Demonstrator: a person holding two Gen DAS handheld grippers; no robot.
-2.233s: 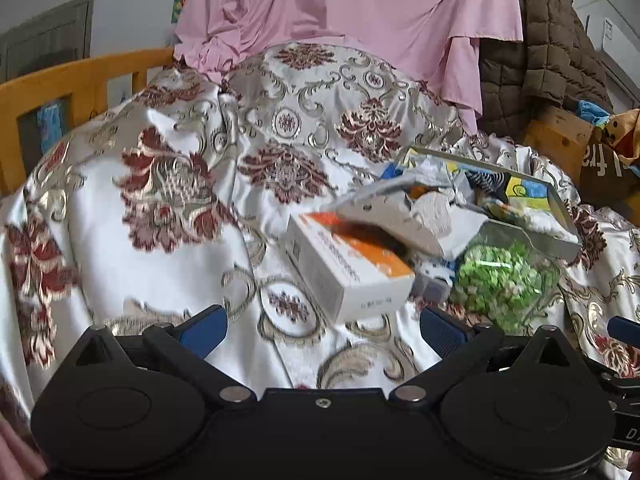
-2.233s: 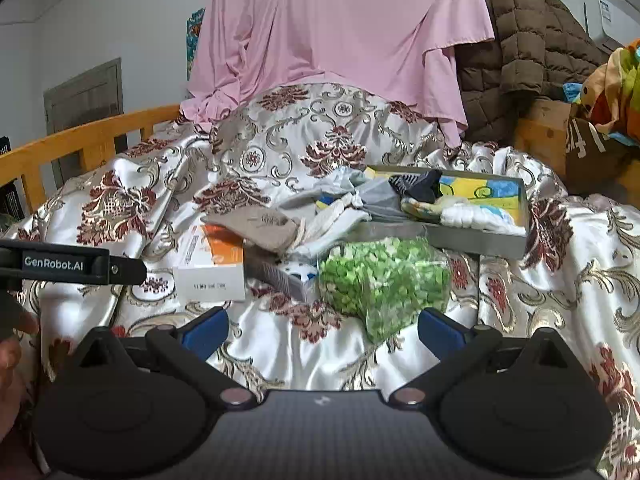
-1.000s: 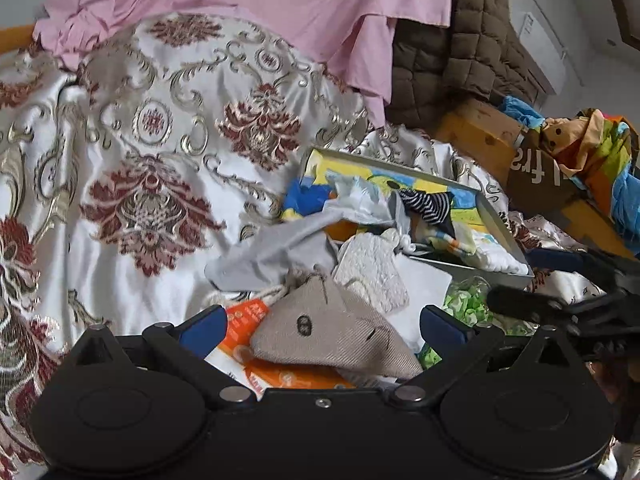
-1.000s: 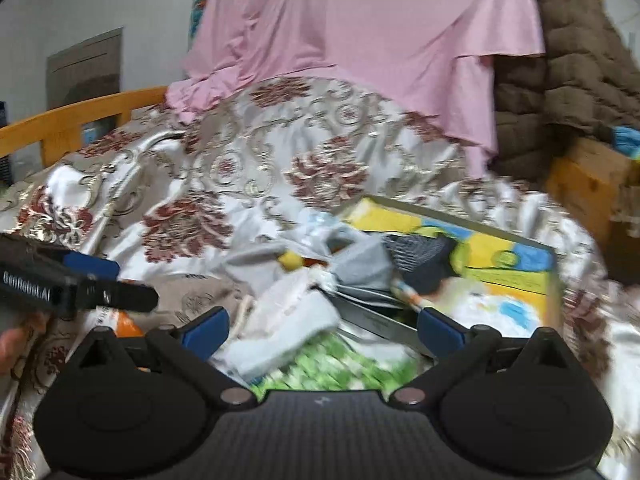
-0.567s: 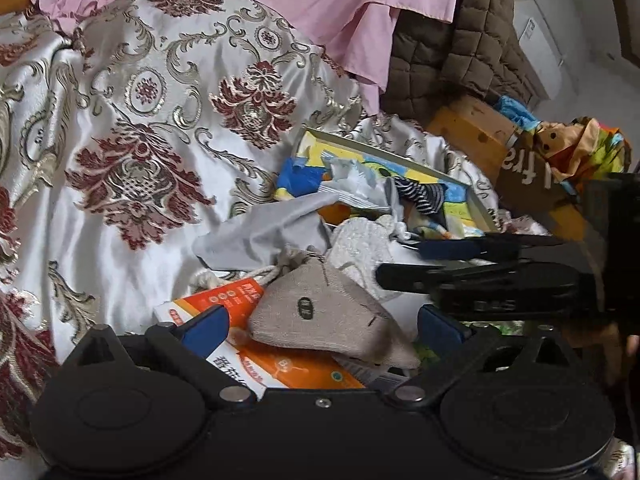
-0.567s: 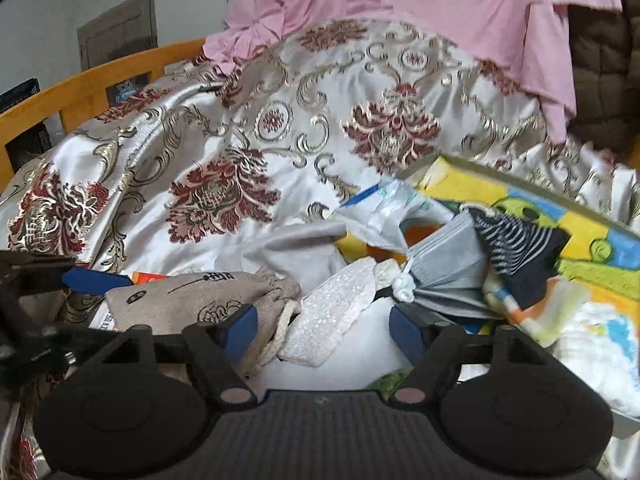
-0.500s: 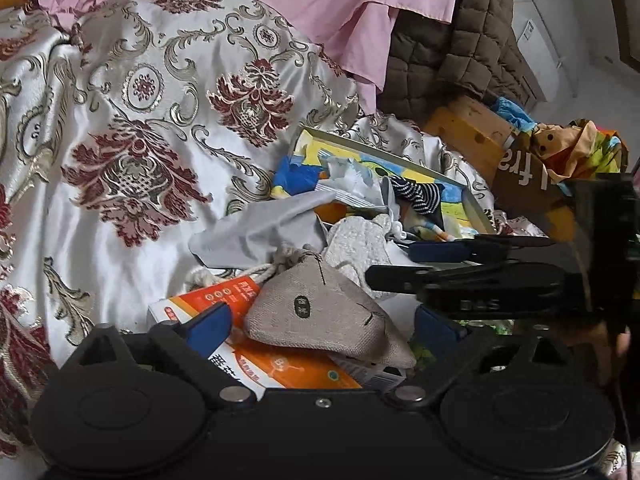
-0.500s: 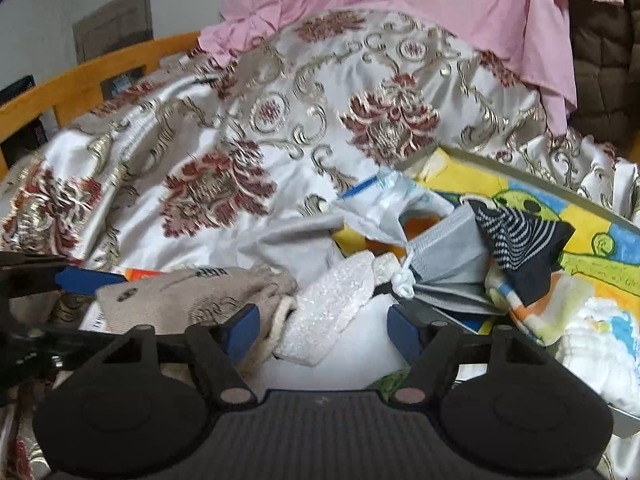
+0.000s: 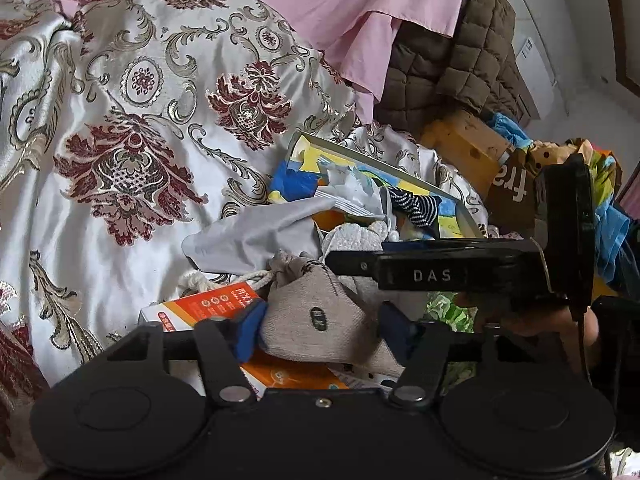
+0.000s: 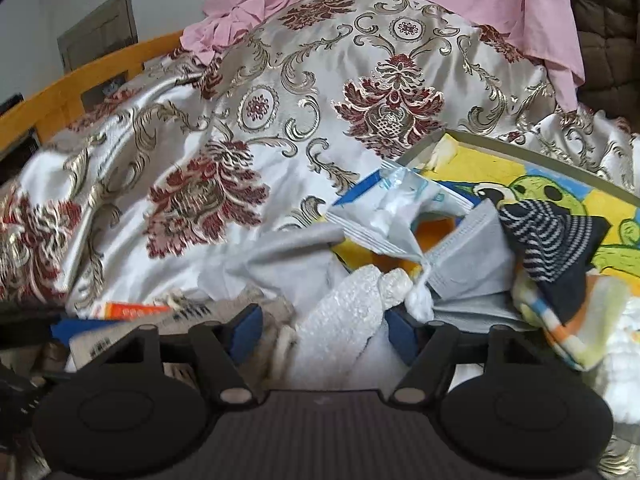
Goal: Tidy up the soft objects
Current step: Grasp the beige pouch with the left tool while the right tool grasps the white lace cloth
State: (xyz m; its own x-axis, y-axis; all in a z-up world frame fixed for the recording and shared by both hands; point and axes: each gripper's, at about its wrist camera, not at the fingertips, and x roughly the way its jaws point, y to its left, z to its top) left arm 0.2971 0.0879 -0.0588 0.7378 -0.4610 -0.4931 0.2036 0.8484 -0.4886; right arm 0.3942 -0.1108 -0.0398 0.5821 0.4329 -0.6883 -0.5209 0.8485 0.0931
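A beige drawstring pouch (image 9: 320,316) lies on an orange-and-white box (image 9: 208,304) on the bed. My left gripper (image 9: 320,326) has its blue pads on both sides of the pouch, jaws partly closed around it. My right gripper (image 10: 324,330) straddles a white textured cloth (image 10: 340,324), pads close to its sides; it also shows from the side in the left wrist view (image 9: 440,272). A grey cloth (image 10: 288,256), a grey face mask (image 10: 464,256) and a striped sock (image 10: 552,236) lie at the colourful tray (image 10: 520,152).
A patterned satin bedspread (image 9: 120,140) covers the bed. A pink sheet (image 9: 340,0) and brown quilted jacket (image 9: 460,60) hang behind. A green-patterned bag (image 9: 444,308) lies under my right gripper. A wooden bed rail (image 10: 80,80) runs along the left.
Both grippers moved forward into the pile and their jaws narrowed. The left now brackets the beige pouch; the right now brackets the white textured cloth.
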